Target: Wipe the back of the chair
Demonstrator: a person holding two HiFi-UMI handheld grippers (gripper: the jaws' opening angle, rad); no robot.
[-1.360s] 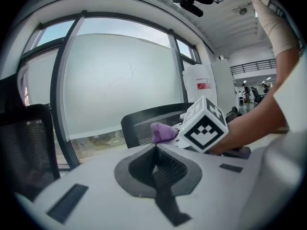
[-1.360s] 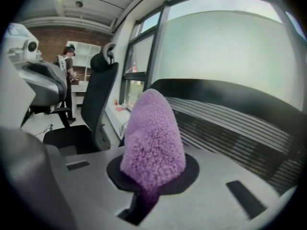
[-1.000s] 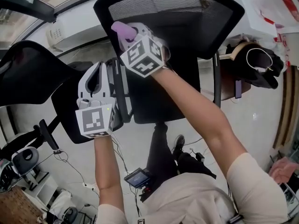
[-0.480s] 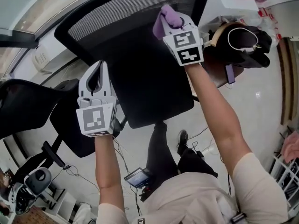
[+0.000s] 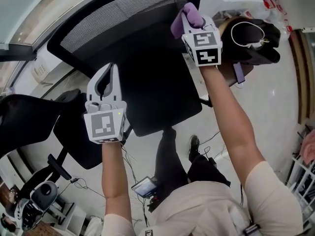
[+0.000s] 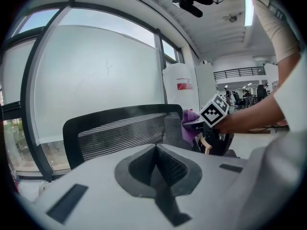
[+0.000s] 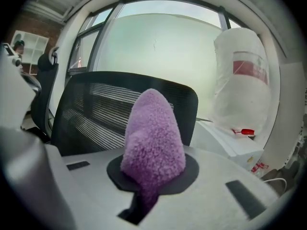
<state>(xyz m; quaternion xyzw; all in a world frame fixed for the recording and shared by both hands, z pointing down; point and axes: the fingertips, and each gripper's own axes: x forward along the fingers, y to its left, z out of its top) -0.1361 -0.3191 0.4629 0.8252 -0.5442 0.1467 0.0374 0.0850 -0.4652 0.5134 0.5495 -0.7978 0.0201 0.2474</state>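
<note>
Frosted window behind chair back; right gripper jaws pinch purple cloth; left gripper jaws closed; bag label unreadable.

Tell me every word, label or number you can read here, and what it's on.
Nothing here can be read as words or numbers.
Red label on the white wrapped bundle: too blurred.
Small screen on the floor: too small.
Left hand-held gripper and right hand-held gripper: black-and-white square patterns, no letters.
</note>
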